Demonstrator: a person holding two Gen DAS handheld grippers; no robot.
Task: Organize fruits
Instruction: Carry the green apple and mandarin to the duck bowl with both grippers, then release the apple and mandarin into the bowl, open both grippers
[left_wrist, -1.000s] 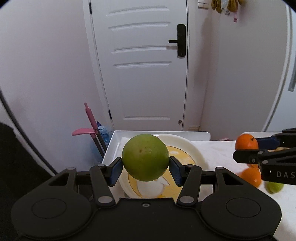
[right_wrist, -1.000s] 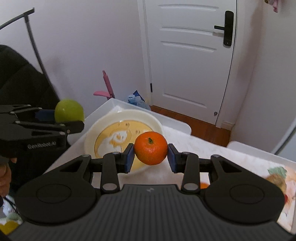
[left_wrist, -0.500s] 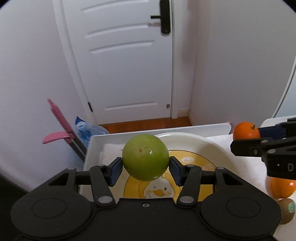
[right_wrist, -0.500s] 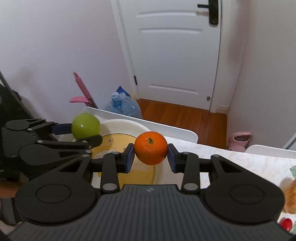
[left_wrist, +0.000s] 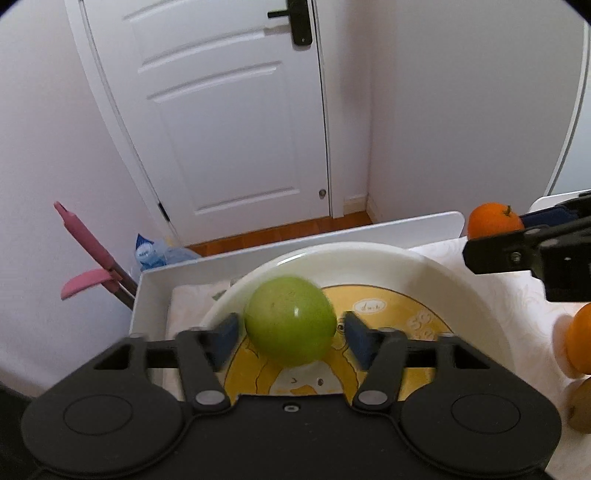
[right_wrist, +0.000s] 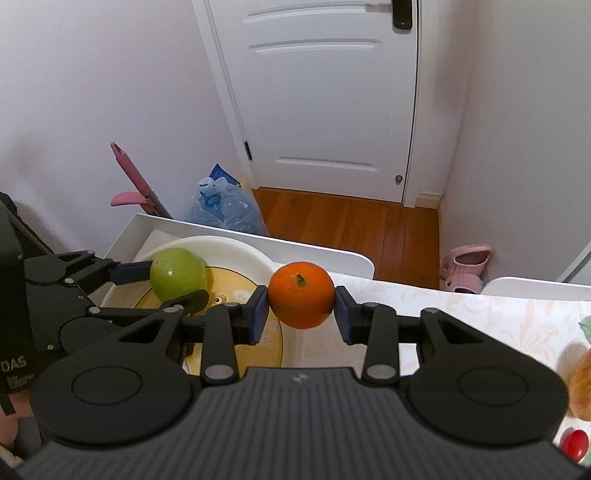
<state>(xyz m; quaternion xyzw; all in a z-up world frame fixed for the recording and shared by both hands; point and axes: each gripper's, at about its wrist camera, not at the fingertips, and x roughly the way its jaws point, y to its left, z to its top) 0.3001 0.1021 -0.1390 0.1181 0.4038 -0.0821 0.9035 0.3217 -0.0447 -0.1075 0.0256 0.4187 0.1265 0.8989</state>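
While left gripper (left_wrist: 290, 330) opens around one green fruit (left_wrist: 290, 320), right gripper (right_wrist: 301, 308) clamps one orange (right_wrist: 301, 294).

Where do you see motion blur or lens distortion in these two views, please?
Left wrist view: the green fruit and pads are smeared; the door bows. Right wrist view: the orange is sharp; blur only at the right edge.

You see one green fruit (left_wrist: 290, 320) between the left claw's (left_wrist: 288, 334) pads. Two oranges (left_wrist: 493, 220) sit to its right, and one plate (left_wrist: 424, 266) lies below.
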